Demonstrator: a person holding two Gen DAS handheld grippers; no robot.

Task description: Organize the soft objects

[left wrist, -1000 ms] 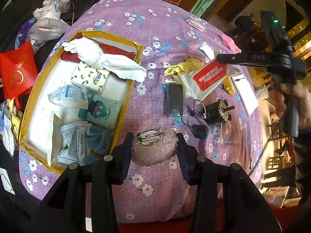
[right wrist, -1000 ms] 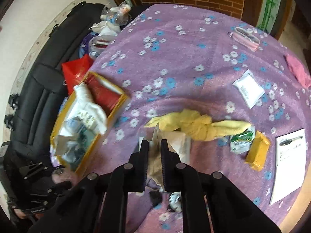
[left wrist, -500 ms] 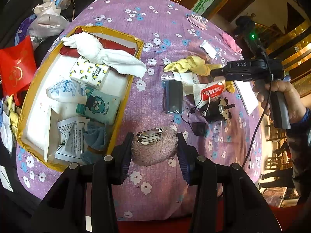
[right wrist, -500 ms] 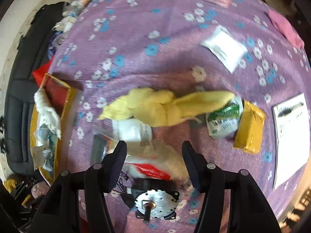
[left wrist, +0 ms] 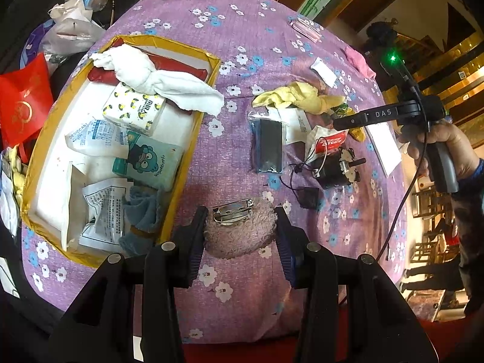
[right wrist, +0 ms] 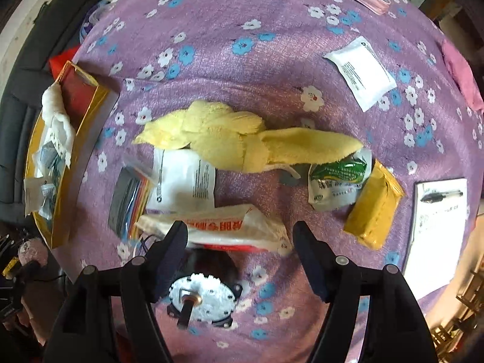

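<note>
Left wrist view: a table under a purple cloth [left wrist: 248,45] with white and blue flowers fills the frame. The left gripper [left wrist: 240,236] pinches a fluffy pink hair clip [left wrist: 239,233] between both pads, its metal clasp on top, above the table's near edge. At the left edge sits a yellow-rimmed box [left wrist: 193,139] holding a knotted white towel [left wrist: 163,83], a tissue pack [left wrist: 134,110], a desiccant sachet [left wrist: 93,140], a teal cartoon pack [left wrist: 151,163], a printed paper packet and a blue cloth [left wrist: 142,214]. Toward the middle lie a dark pouch [left wrist: 267,148], a knotted yellow towel [left wrist: 299,98], a red-and-white bag [left wrist: 325,142] and a small motor [left wrist: 335,171] with black wires. A pink cloth [left wrist: 358,60] lies by the far right edge. A hand [left wrist: 444,148] holds the right gripper's handle over the right side. Beyond the table stand a brick wall, a bamboo painting, wooden chairs and a red bag [left wrist: 22,103] at left.

Right wrist view: the right gripper [right wrist: 239,251] points down, its jaws opening, spread either side of the red-and-white bag [right wrist: 224,230] without pressing it. The motor [right wrist: 202,301] lies just below. The yellow towel [right wrist: 242,142] stretches across the middle, overlapping a white packet [right wrist: 183,181]. A green corn packet [right wrist: 338,178] and yellow pack [right wrist: 375,208] lie beside it; a clipboard with pen [right wrist: 438,217] sits at the right edge, the box [right wrist: 75,163] at the left
</note>
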